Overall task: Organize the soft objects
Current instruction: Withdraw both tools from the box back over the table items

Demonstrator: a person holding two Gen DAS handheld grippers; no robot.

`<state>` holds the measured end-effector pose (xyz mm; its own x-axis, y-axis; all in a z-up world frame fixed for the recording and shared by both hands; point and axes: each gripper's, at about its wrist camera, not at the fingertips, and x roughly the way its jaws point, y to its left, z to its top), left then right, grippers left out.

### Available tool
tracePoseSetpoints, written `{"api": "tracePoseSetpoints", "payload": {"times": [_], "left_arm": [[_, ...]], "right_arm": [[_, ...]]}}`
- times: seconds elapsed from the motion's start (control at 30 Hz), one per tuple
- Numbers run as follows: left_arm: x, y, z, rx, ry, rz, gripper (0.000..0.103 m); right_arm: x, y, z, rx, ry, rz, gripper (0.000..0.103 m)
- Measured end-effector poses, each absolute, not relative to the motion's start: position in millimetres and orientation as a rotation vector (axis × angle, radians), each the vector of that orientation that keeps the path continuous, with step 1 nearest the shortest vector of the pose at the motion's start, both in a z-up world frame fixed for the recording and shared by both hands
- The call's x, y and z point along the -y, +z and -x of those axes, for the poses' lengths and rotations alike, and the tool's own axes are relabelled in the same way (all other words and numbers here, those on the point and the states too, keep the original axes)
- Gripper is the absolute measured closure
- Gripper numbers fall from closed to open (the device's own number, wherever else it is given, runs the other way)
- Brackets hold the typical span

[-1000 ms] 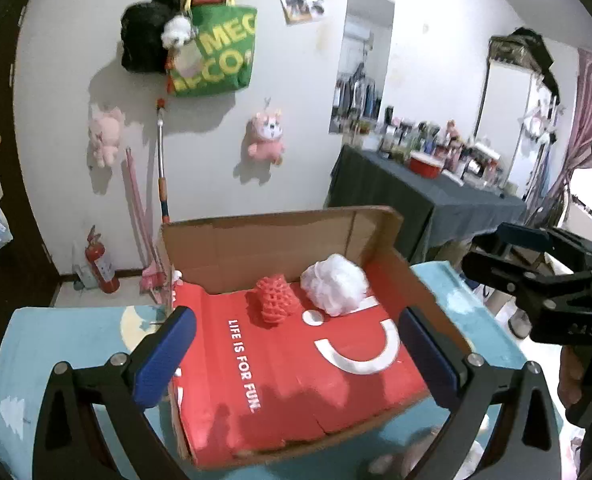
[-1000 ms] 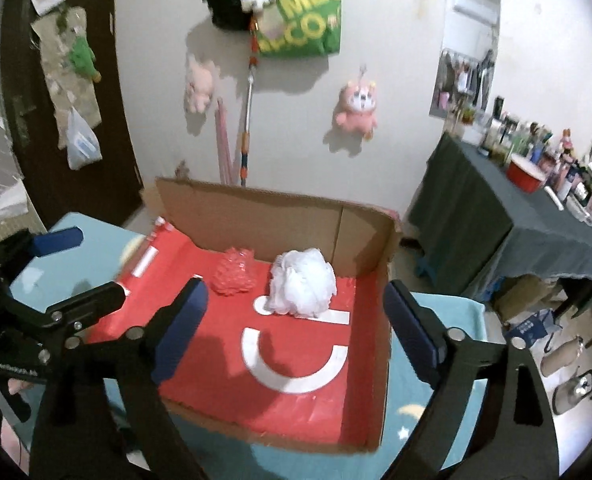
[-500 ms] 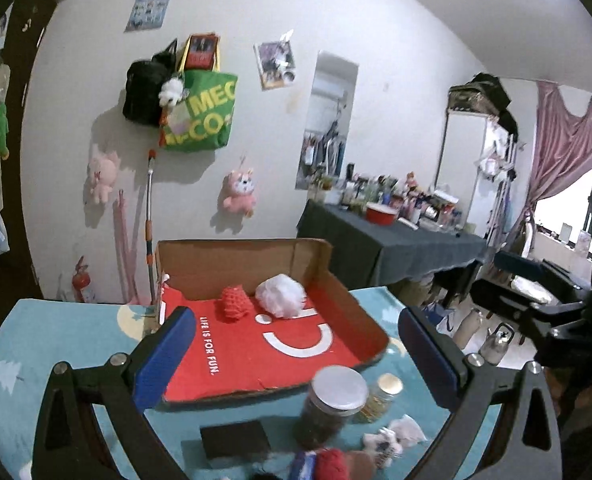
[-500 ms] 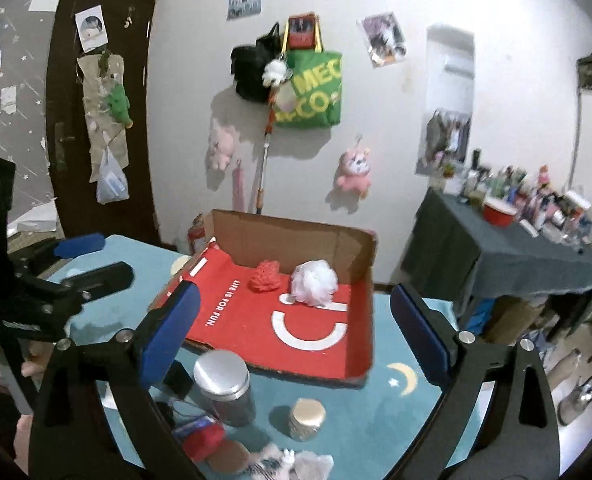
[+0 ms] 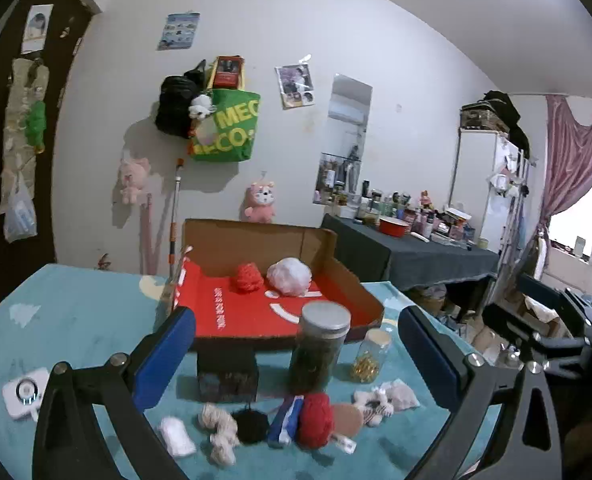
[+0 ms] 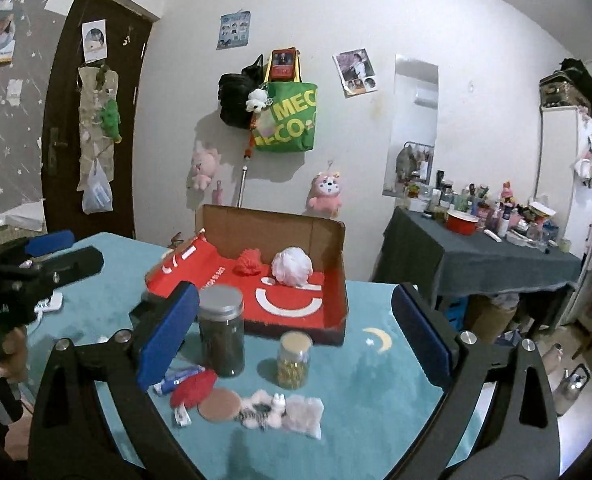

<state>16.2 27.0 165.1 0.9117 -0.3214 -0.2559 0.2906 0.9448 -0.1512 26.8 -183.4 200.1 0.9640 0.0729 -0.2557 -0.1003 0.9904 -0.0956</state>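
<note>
A cardboard box with a red lining (image 5: 232, 312) (image 6: 335, 280) stands on the teal table and holds a red mesh puff (image 5: 247, 277) (image 6: 248, 263) and a white puff (image 5: 289, 276) (image 6: 292, 268). In front lie a red yarn ball (image 5: 315, 420) (image 6: 194, 388), a black yarn ball (image 5: 251, 426), beige rope (image 5: 220, 432), a white pad (image 5: 177, 436) and a striped fuzzy toy (image 5: 377, 400) (image 6: 262, 406). My left gripper (image 5: 296, 364) is open and empty above them. My right gripper (image 6: 296, 344) is open and empty.
A dark jar with a grey lid (image 5: 319, 348) (image 6: 220, 328) and a small jar of gold bits (image 5: 369, 354) (image 6: 294, 360) stand before the box. A black block (image 5: 227, 372), a round tan pad (image 6: 219, 404), a tube (image 6: 178, 378) and a white device (image 5: 24, 394) lie nearby.
Both grippers have pulled back and up from the box, so the jars and loose soft things in front of it have come into view. Both stay open and empty.
</note>
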Motion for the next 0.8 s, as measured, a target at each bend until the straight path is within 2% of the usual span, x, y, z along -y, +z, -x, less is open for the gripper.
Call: {"api": "tracePoseSetpoints", "payload": {"times": [0.23,0.53,0.8], "left_arm": [[-15.8,127.2,4.2,-0.270,-0.250,0.030,0.000],[-9.6,69.4,-1.2,-0.367,-0.235,0.008,0.000],[-17.4,34.3,-12.1,-0.449,-0.227,0.038,0.000]], "right_arm": [[172.3,152.3,2.1,-0.226,0.058,0.132,0.004],[182.0,77.8,-18.3,-0.421,0.051,0.023,0.004],[195.3,35.6,-27.0,-0.509,-0.002,-0.029,0.004]]}}
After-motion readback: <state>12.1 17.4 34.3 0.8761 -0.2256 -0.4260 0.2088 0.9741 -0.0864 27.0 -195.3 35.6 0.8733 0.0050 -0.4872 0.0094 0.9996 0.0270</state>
